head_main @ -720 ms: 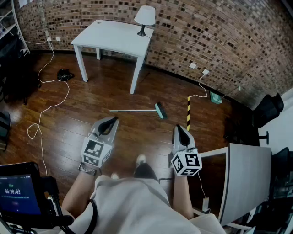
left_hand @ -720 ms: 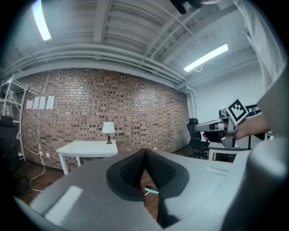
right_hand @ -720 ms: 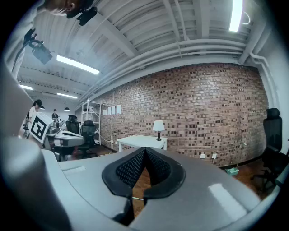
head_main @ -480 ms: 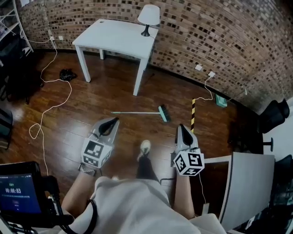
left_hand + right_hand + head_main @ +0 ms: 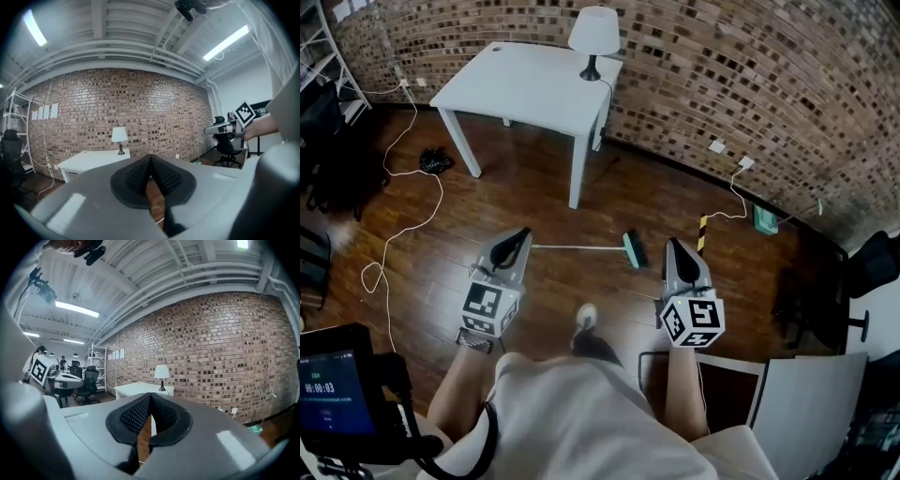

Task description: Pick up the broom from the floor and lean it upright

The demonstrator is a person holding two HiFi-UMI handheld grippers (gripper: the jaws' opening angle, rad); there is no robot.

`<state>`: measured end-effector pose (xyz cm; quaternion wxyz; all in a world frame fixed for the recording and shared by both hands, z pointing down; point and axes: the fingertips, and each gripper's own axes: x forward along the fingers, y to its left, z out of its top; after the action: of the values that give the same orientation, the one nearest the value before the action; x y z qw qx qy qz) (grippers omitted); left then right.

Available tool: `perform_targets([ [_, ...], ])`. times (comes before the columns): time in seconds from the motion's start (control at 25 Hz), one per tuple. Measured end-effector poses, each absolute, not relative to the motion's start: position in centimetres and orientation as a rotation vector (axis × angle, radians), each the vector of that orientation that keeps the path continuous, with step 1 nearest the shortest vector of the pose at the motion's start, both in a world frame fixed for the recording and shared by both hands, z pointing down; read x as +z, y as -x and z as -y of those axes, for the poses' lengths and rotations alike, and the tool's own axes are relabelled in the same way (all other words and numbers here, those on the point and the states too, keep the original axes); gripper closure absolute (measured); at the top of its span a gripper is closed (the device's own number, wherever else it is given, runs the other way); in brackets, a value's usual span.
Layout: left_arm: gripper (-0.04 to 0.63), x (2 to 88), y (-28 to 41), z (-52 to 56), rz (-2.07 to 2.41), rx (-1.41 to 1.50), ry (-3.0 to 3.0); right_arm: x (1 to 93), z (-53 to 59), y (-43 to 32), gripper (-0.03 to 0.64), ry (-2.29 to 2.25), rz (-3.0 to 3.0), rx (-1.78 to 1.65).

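Broom (image 5: 581, 247): flat on the floor (image 5: 534, 197), 12 o'clock from the person, head pointing to 3 o'clock.
Left claw (image 5: 517, 236): closed, empty, at the broom's 9 o'clock.
Right claw (image 5: 675, 246): closed, empty, at its 3 o'clock.

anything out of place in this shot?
The broom lies flat on the wood floor in front of the white table, not standing upright. Nothing else stands out.
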<state>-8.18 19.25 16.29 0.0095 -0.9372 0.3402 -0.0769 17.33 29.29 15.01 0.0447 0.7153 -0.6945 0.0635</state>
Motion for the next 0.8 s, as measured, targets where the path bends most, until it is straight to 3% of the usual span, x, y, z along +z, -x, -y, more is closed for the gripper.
perform_targets([
  [0.32,0.595,16.4,2.8,-13.7,-1.162,-0.305,2.86,17.5,-23.5,-24.5,0.604,-2.139,2.17,0.286],
  [0.8,0.595,17.2,1.6,-8.3,-1.166,-0.346,2.892,18.0,-17.7,-25.0,0.604,-2.112,2.169,0.301],
])
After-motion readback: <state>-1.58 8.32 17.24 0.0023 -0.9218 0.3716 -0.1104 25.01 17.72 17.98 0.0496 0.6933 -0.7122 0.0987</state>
